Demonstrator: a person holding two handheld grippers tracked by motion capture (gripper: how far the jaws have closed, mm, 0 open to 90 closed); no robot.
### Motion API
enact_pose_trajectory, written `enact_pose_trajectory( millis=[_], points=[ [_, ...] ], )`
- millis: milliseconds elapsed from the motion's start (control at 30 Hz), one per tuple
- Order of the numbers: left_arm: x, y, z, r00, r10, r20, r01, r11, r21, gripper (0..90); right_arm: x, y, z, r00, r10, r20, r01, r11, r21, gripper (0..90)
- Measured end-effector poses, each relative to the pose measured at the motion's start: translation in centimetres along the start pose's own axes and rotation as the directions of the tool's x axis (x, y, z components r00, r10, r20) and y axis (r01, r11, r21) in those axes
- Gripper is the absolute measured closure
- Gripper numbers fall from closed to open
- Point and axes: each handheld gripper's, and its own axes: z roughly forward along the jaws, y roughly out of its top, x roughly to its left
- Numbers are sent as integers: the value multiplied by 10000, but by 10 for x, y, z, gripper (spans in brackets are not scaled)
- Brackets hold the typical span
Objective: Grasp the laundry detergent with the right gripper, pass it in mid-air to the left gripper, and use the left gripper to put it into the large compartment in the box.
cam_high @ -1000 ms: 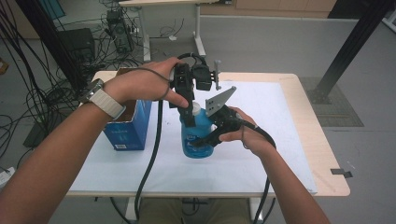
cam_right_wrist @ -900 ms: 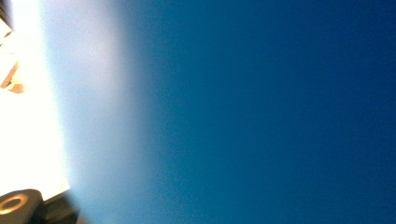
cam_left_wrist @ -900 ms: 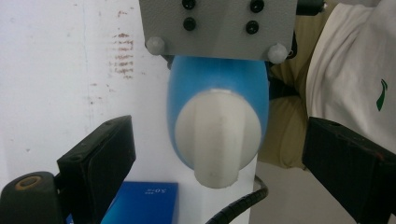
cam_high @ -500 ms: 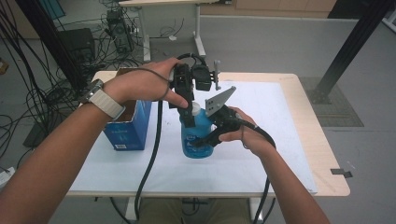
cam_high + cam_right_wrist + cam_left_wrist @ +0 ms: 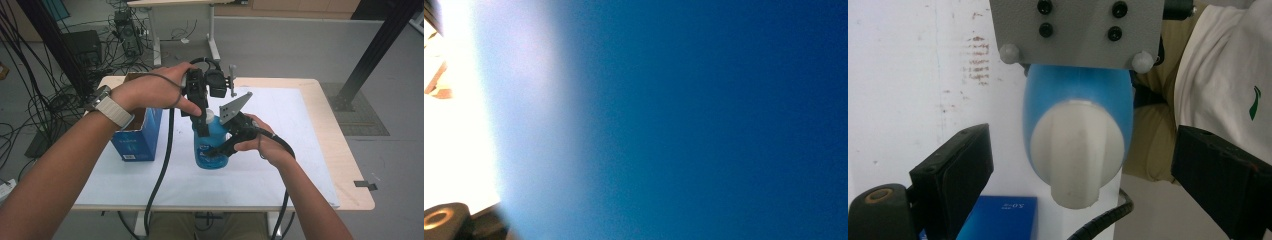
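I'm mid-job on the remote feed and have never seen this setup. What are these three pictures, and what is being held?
There is no robot arm: a person holds a hand-held claw in each hand. The high view looks down on the white-covered table. On it stand a blue bottle with a white cap and, beside it, an open blue box.

The left gripper view rides on the left claw and looks down on the cap; its black jaws stand apart on either side of the cap, not yet closed.

The right gripper view rides on the right claw, pressed so close to the bottle's side that the picture is mostly blurred blue. It appears to clamp the bottle's body, steadying it.
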Motion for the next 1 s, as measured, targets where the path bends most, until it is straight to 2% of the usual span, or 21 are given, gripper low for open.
enact_pose_trajectory(
  millis=[1000],
  points=[
    [1, 3, 11, 9999, 66, -108, -67, 9999, -114, 111, 5, 9, -3, 9998, -212, 32, 212, 9997, -112, 434]
  ],
)
